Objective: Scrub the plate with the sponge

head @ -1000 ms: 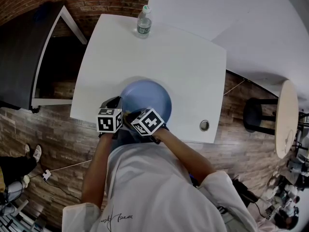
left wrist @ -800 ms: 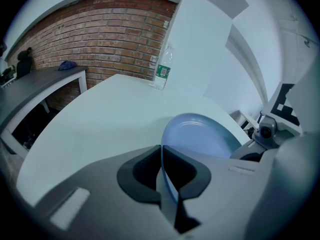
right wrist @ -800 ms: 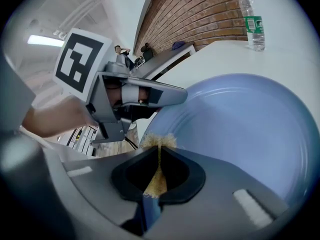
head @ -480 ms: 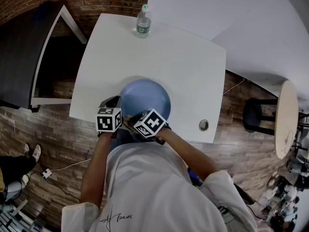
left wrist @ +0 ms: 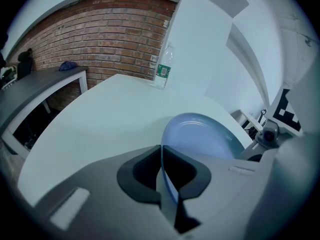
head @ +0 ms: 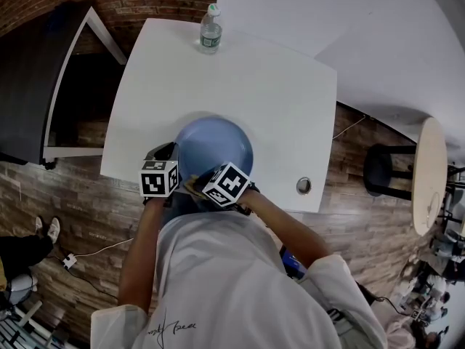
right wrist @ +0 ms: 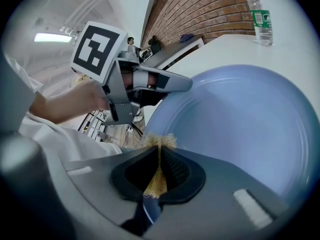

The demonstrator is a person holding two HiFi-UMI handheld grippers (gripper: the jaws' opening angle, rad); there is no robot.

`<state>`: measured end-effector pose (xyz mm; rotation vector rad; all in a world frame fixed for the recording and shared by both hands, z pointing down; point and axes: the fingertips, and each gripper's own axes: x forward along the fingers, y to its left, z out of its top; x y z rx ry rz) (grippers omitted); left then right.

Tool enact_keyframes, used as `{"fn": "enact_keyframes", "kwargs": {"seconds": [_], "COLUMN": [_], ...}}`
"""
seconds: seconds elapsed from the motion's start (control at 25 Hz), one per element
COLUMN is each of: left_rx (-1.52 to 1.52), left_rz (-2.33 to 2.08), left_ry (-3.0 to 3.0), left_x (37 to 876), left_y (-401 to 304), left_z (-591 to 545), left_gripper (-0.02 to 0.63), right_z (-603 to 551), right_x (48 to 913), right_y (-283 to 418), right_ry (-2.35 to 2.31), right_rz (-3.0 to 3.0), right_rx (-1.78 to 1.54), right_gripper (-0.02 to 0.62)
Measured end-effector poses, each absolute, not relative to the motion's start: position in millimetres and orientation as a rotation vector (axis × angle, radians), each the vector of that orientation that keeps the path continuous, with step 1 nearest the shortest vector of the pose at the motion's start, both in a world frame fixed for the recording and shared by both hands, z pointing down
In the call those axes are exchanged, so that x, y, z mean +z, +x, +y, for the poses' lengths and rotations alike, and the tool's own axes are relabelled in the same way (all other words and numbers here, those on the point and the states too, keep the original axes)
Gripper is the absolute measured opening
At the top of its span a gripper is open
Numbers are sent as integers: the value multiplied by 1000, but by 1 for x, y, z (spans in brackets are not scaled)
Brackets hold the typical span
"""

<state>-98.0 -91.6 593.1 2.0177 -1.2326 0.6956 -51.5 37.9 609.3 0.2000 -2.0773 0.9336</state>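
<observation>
At the near edge of the white table (head: 254, 86), a blue plate (head: 216, 145) is held for scrubbing
The left gripper (left wrist: 161, 150) is clamped on the plate's rim, and the right gripper (right wrist: 160, 153) is closed on a yellow sponge (right wrist: 159, 141), which touches the plate near this same rim. The plate looks stiff, smooth and probably slippery, and I think it can break if it falls, so the rim is the good place to hold it. The sponge is soft and is pressed thin between the jaws. A water bottle (head: 210, 29) at the far edge has a green label, but its writing is too small to read
</observation>
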Motion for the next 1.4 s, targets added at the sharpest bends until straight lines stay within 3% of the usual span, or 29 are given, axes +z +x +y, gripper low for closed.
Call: {"fn": "enact_keyframes", "kwargs": {"seconds": [1.4], "left_rx": [718], "left_rz": [-1251], "left_ry": [2004], "left_x": [594], "left_y": [-97], "left_z": [-91], "left_gripper": [31], "right_z": [47], "right_x": [610], "right_y": [-19], "right_ry": [84], "right_rz": [-1997], "right_rx": [813], "right_gripper": [23]}}
